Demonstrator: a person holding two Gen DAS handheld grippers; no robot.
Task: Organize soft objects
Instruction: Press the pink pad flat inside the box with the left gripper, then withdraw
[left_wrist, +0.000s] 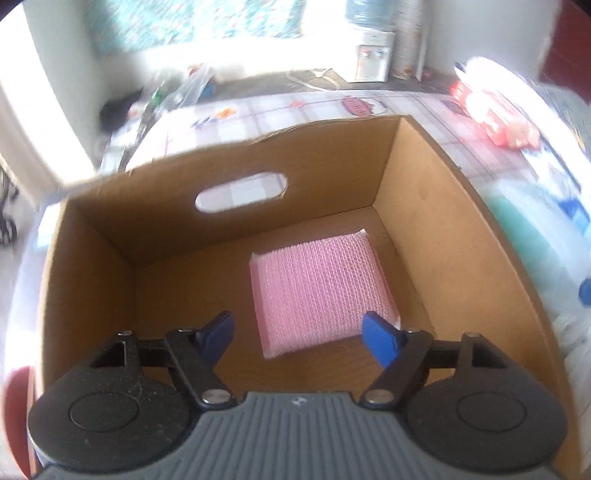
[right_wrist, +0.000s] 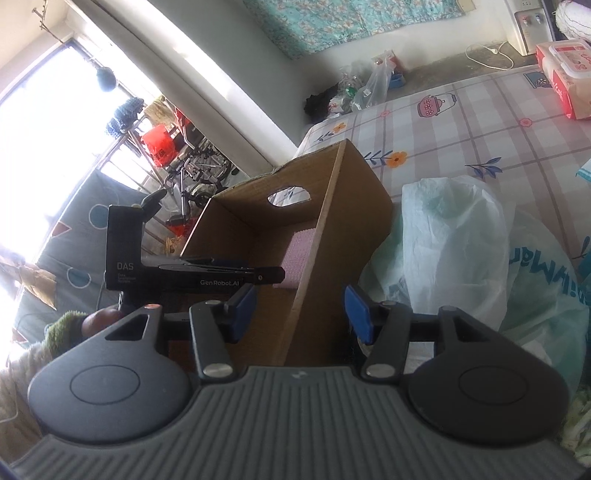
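Pink scrubbing sponge (left_wrist: 317, 291) is lying flat on the floor of the cardboard box (left_wrist: 436, 229), toward its right wall, clear of the handle cut-out (left_wrist: 242, 192). Left gripper (left_wrist: 299, 338) is hanging over the near edge, tilted down into the box; jaws released and spread wide, nothing between the pads, sponge lying beyond them. Drop looks done.

Right gripper (right_wrist: 301, 314) is waiting outside the box, jaws parted and straddling the near box wall without pressing on it, holding nothing. Plastic bags (right_wrist: 454, 243) are sitting just beside the box on the checked bed sheet (right_wrist: 461, 122); they likely hold the next soft pieces, though contents are not showing.

Judgement for the step in hand: lift the left gripper straight up and out, keeping the fingers off the cardboard rim so the light box is not dragging. Place later items beside the sponge, filling the left half.
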